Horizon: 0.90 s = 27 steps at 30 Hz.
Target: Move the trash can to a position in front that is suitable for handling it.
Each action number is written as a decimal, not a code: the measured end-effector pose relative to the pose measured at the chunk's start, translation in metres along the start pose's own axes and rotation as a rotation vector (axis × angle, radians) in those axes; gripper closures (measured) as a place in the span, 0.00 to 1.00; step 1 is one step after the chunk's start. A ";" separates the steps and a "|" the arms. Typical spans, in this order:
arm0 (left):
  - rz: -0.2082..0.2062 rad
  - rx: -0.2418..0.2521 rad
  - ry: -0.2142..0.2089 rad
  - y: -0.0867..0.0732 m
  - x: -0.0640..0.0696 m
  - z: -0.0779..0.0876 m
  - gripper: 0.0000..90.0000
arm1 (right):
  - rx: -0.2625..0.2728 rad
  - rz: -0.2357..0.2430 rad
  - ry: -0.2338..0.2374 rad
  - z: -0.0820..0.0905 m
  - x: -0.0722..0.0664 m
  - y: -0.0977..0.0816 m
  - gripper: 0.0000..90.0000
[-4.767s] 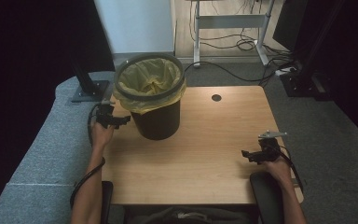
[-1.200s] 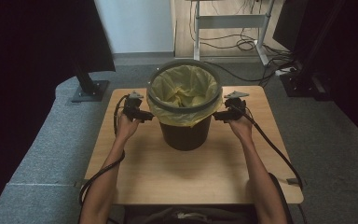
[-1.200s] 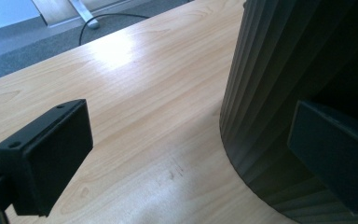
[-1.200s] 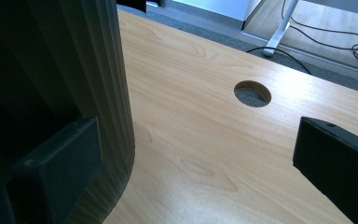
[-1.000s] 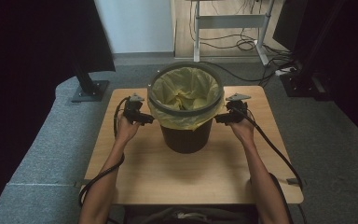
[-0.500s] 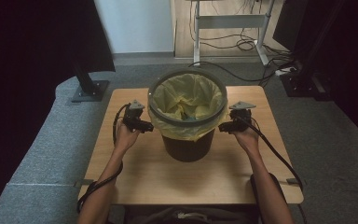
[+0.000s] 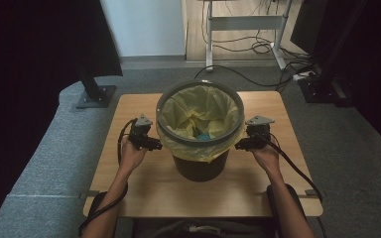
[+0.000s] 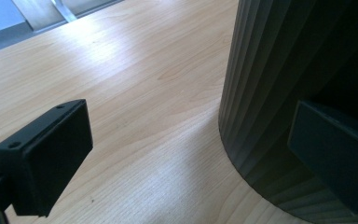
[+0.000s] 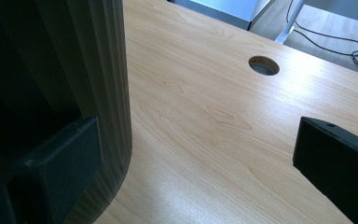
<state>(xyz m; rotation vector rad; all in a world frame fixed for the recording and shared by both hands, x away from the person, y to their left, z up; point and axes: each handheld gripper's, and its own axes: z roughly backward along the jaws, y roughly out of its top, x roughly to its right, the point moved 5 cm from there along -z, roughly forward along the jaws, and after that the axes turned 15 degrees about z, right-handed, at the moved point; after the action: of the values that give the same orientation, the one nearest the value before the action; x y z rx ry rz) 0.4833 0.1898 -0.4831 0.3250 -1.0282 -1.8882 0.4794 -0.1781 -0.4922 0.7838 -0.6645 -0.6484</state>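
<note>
A black ribbed bin (image 7: pixel 200 167) with a grey rim and a yellow liner bag (image 7: pixel 198 106) stands mid-table between my two grippers. Something blue (image 7: pixel 204 135) lies inside it. My left gripper (image 7: pixel 154 145) is at the bin's left side, open; in its own view (image 8: pixel 186 126) one jaw lies against the ribbed wall (image 8: pixel 279 56) and the other hangs over bare wood. My right gripper (image 7: pixel 239 146) is at the bin's right side, open (image 9: pixel 196 135), with one jaw beside the wall (image 9: pixel 88 46). Neither gripper's jaws close on anything.
The wooden table (image 7: pixel 144 183) has bare room in front of and beside the bin. A round cable hole (image 9: pixel 264 65) lies beyond the bin. A monitor-stand base (image 7: pixel 96 94) sits on the floor at the back left, and cables (image 7: pixel 258 47) trail behind the table.
The bin has shifted from the back left to mid-table, then nearer the person. Both grippers came to its sides and moved back with it.
</note>
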 end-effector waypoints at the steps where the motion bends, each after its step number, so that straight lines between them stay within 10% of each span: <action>1: 0.012 0.003 -0.004 0.000 0.000 0.001 0.00 | 0.000 0.000 0.000 0.000 0.000 0.000 0.01; 12: 0.065 -0.026 0.014 -0.026 -0.020 0.018 0.00 | -0.034 -0.007 -0.001 0.015 0.005 -0.019 0.00; 27: 0.104 -0.175 0.076 -0.093 -0.058 0.005 0.00 | -0.177 -0.057 -0.033 0.027 0.021 -0.097 0.00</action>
<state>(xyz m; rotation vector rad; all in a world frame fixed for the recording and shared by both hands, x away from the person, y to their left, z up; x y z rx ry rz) 0.4552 0.2605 -0.5625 0.2350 -0.8078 -1.8431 0.4466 -0.2571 -0.5487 0.6305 -0.6073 -0.7629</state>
